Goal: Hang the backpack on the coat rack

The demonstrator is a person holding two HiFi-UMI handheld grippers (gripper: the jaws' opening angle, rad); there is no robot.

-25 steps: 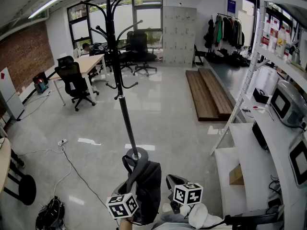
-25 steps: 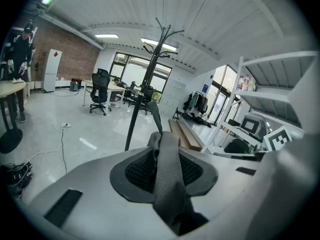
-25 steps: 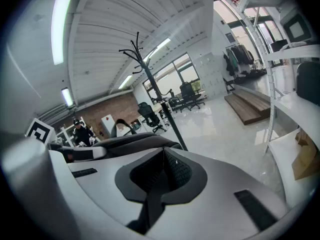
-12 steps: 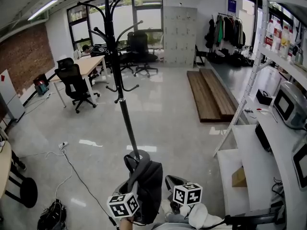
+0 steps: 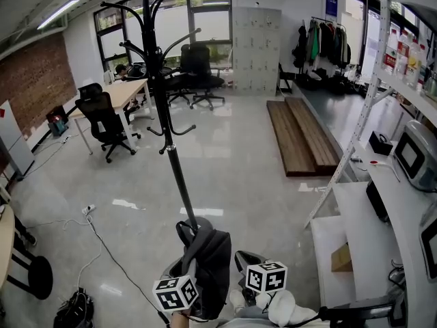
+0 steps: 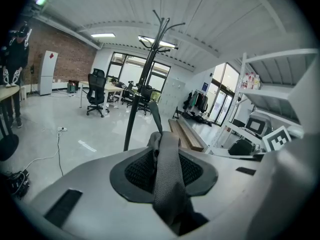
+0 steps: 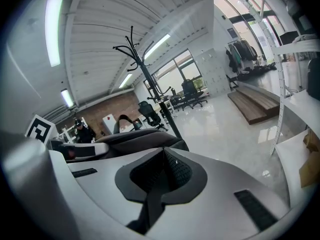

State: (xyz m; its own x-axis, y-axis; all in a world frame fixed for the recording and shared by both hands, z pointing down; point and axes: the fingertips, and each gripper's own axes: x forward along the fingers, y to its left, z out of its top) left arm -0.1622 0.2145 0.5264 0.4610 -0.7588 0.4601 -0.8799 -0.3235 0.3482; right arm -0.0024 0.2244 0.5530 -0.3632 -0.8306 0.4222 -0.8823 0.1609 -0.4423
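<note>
We hold the backpack point(image 5: 208, 258) low in front of us, near the foot of the coat rack point(image 5: 164, 115). The left gripper point(image 6: 161, 151) is clenched on its grey woven strap point(image 6: 167, 184). The right gripper point(image 7: 164, 156) sits just beside the bag with its jaws pressed together; nothing shows past their tips, so we judge that it carries no load. The nearest lower hook point(image 5: 183, 127) stands well above the bag, so we need a steady lift with the left grip kept firm. We would bring the strap's loop over the hook's tip from above, let the weight settle, and only then loosen the jaws. We keep the bag from knocking the thin pole, since the rack might rock
</note>
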